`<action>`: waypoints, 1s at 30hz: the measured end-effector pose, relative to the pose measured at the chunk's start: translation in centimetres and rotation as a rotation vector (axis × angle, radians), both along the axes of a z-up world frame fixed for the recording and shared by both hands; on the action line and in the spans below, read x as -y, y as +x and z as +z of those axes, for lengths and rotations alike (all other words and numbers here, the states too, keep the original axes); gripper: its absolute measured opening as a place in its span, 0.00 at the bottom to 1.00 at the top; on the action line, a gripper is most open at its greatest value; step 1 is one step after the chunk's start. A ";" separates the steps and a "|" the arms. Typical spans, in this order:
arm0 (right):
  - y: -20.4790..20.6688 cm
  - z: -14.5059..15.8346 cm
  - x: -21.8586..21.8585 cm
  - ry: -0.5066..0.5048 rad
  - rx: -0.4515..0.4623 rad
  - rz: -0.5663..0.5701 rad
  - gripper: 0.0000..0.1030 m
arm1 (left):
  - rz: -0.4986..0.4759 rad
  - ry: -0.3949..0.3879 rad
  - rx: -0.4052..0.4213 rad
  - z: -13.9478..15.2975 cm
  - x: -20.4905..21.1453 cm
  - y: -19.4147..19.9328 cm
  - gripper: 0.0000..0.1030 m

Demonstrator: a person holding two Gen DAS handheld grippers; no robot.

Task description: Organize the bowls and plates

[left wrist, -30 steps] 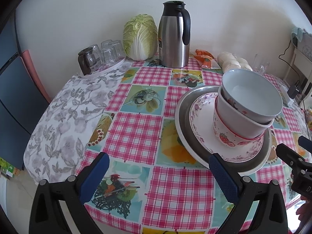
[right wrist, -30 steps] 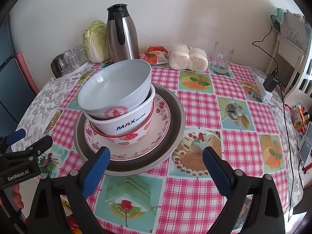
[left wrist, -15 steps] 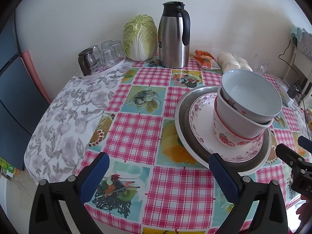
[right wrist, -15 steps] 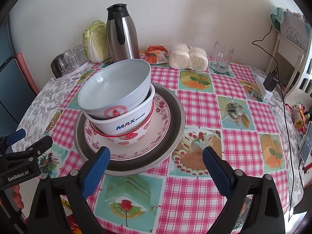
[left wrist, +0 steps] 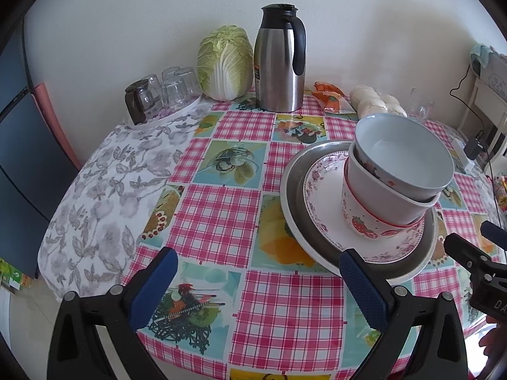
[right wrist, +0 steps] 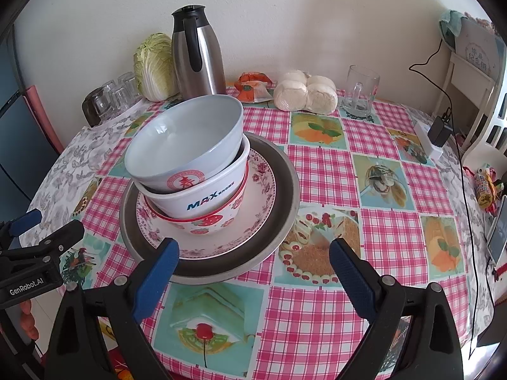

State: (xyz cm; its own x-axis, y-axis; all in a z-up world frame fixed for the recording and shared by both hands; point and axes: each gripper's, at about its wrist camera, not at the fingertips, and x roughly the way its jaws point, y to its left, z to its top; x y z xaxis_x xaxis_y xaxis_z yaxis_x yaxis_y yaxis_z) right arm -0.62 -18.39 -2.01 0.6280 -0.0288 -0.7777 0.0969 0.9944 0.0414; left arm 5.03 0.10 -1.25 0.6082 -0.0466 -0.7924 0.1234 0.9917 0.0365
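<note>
1. Nearest the cameras, the left claw and the right claw both hang with their blue-padded fingers spread wide apart and nothing between them, low over the near edge of the counter with its pink-checked oilcloth.
2. Just beyond them lies the wide grey metal plate, flat on the counter; its thin raised rim is probably the only place to pinch it, and it looks smooth and slippery.
3. On it rests the white floral-rimmed ceramic plate, likely brittle and best left under the load.
4. Nested on that are the strawberry-patterned bowl, the white bowl lettered MAX and, tilted on top, the pale blue bowl with a red seal.
5. The glazed stack looks heavy and liable to slide; I would take the loose top bowl by its rim.
6. Farther back, the steel thermos jug stands well apart.
</note>
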 end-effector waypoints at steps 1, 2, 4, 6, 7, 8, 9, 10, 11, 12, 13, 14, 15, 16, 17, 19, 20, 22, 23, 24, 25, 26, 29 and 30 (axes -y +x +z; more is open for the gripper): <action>0.0 0.0 0.0 0.000 0.001 0.000 0.93 | -0.001 0.001 0.000 0.0 0.0 0.0 1.00; 0.0 0.0 0.0 0.001 0.000 0.000 0.93 | -0.001 0.001 0.001 0.0 0.0 0.0 1.00; 0.0 0.0 0.0 0.001 0.000 0.000 0.93 | -0.001 0.002 0.001 0.0 0.0 0.0 1.00; 0.0 0.0 0.0 0.001 0.000 -0.001 0.93 | -0.001 0.002 0.001 0.0 0.1 0.0 1.00; 0.0 0.0 0.0 0.001 0.000 -0.001 0.93 | 0.000 0.002 0.000 0.0 0.1 0.0 1.00; 0.0 0.0 0.0 0.001 0.000 -0.001 0.93 | 0.001 0.003 -0.001 -0.1 0.0 0.0 1.00; 0.0 0.0 0.0 0.002 0.000 -0.001 0.93 | 0.001 0.003 -0.002 -0.1 0.0 0.0 1.00; 0.0 0.0 0.1 0.001 0.000 -0.001 0.93 | 0.002 0.003 -0.004 -0.1 0.0 0.0 1.00; 0.0 0.0 0.0 0.001 -0.001 -0.001 0.93 | 0.003 0.002 -0.004 -0.1 -0.1 0.0 1.00; 0.0 0.0 0.0 0.001 -0.001 -0.002 0.93 | 0.004 0.002 -0.004 -0.1 -0.1 0.0 1.00; 0.0 0.0 0.0 0.002 -0.001 -0.002 0.93 | 0.005 0.002 -0.004 -0.1 -0.1 0.0 1.00; 0.0 0.0 0.0 0.002 -0.001 -0.001 0.93 | 0.004 0.002 -0.004 -0.1 -0.1 0.0 1.00; 0.0 0.0 0.0 0.002 -0.001 -0.002 0.93 | 0.005 0.003 -0.005 -0.1 -0.1 0.0 1.00; 0.0 0.0 0.0 0.001 -0.001 -0.002 0.93 | 0.007 0.003 -0.007 -0.1 -0.1 0.0 1.00; 0.0 0.0 0.0 0.001 -0.002 -0.003 0.93 | 0.011 0.004 -0.008 -0.1 -0.2 0.1 1.00; 0.0 0.0 0.0 0.002 -0.002 -0.004 0.93 | 0.019 0.000 -0.006 0.0 -0.4 0.1 1.00; 0.0 -0.1 0.0 0.002 -0.002 -0.004 0.93 | 0.023 -0.003 -0.006 0.0 -0.5 0.1 1.00; 0.0 -0.1 0.0 0.004 -0.002 -0.004 0.93 | 0.027 -0.005 -0.007 0.0 -0.5 0.1 1.00; 0.0 -0.1 0.0 0.004 -0.002 -0.004 0.93 | 0.029 -0.004 -0.008 0.0 -0.6 0.1 1.00; 0.0 -0.1 0.0 0.004 -0.002 -0.004 0.93 | 0.029 -0.003 -0.008 -0.1 -0.6 0.1 1.00; 0.0 -0.1 0.0 0.004 -0.003 -0.004 0.93 | 0.029 -0.003 -0.009 -0.1 -0.5 0.1 1.00; 0.0 -0.1 0.0 0.004 -0.002 -0.004 0.93 | 0.028 -0.002 -0.009 -0.1 -0.5 0.1 1.00; 0.0 -0.1 0.0 0.004 -0.002 -0.004 0.93 | 0.025 0.001 -0.007 -0.1 -0.3 0.0 1.00; 0.0 -0.1 0.0 0.004 -0.002 -0.005 0.93 | 0.024 0.001 -0.005 -0.1 -0.3 0.0 1.00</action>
State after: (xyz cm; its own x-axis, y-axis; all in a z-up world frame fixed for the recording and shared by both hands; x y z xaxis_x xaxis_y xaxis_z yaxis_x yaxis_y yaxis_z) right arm -0.63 -18.40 -2.08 0.6263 -0.0283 -0.7791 0.1016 0.9938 0.0455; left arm 5.01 0.39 -1.35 0.6053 -0.0310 -0.7954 0.0995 0.9944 0.0369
